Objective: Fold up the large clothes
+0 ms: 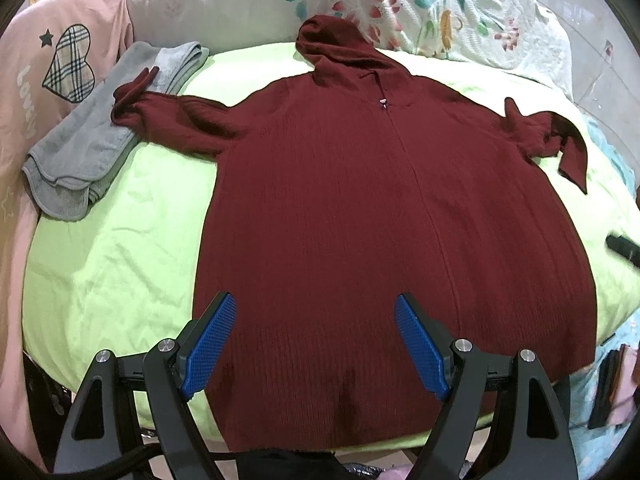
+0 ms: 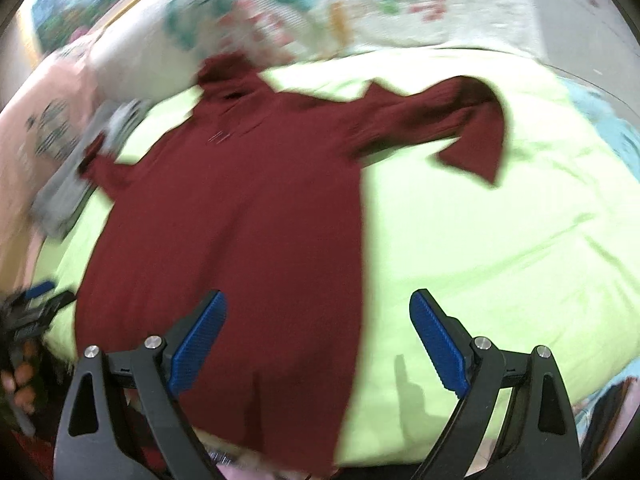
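Observation:
A dark red hooded knit garment (image 1: 384, 216) lies spread flat, front up, on a lime green sheet (image 1: 120, 264). Its hood points away and both sleeves stretch sideways. My left gripper (image 1: 314, 304) is open and empty above the garment's lower hem. The right wrist view is blurred; the garment (image 2: 240, 232) fills its left half. My right gripper (image 2: 318, 300) is open and empty above the garment's right edge and the green sheet (image 2: 500, 248). The left gripper (image 2: 36, 308) shows at the far left of that view.
A folded grey towel (image 1: 92, 148) lies under the left sleeve end. Pink fabric with a plaid heart (image 1: 52, 64) is at the left. A floral quilt (image 1: 400, 8) lies behind the hood. A dark object (image 1: 624, 246) is at the right edge.

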`<action>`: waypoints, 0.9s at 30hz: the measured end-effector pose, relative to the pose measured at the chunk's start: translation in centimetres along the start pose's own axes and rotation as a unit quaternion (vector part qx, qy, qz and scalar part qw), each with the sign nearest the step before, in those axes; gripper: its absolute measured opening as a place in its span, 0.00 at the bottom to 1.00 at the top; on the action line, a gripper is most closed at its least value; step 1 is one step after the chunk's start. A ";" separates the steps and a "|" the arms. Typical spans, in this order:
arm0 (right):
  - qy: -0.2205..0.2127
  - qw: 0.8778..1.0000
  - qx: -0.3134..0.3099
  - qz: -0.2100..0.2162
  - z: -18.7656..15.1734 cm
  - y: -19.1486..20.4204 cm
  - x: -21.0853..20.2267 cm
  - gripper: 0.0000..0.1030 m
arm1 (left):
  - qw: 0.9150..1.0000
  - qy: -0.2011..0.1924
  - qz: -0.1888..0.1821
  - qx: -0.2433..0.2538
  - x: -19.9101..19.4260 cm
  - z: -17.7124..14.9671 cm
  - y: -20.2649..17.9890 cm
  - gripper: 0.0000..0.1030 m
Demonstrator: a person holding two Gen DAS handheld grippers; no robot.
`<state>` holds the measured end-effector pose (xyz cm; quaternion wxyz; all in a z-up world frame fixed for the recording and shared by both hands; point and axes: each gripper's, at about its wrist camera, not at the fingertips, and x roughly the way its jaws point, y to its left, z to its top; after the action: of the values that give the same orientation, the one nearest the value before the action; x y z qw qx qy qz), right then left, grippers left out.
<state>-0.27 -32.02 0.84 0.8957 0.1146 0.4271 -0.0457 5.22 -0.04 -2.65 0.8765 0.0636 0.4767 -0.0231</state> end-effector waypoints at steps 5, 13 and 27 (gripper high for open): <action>-0.024 0.995 0.083 -0.050 4.5 -8.0 2.5 0.75 | 1.000 -0.001 -0.014 -0.009 1.1 1.3 -0.4 0.80; -0.014 0.983 0.176 -0.058 9.2 -15.9 8.9 0.56 | 0.999 0.020 -0.031 -0.002 3.0 1.8 -1.9 0.80; -0.032 0.992 0.118 0.031 12.6 -10.4 7.9 0.04 | 0.999 0.020 -0.041 0.010 5.0 3.3 -2.2 0.80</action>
<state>12.33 -45.08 0.66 0.8900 0.2315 0.3863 -0.0715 10.49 -2.60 -5.31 0.8644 0.0532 0.4961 -0.0620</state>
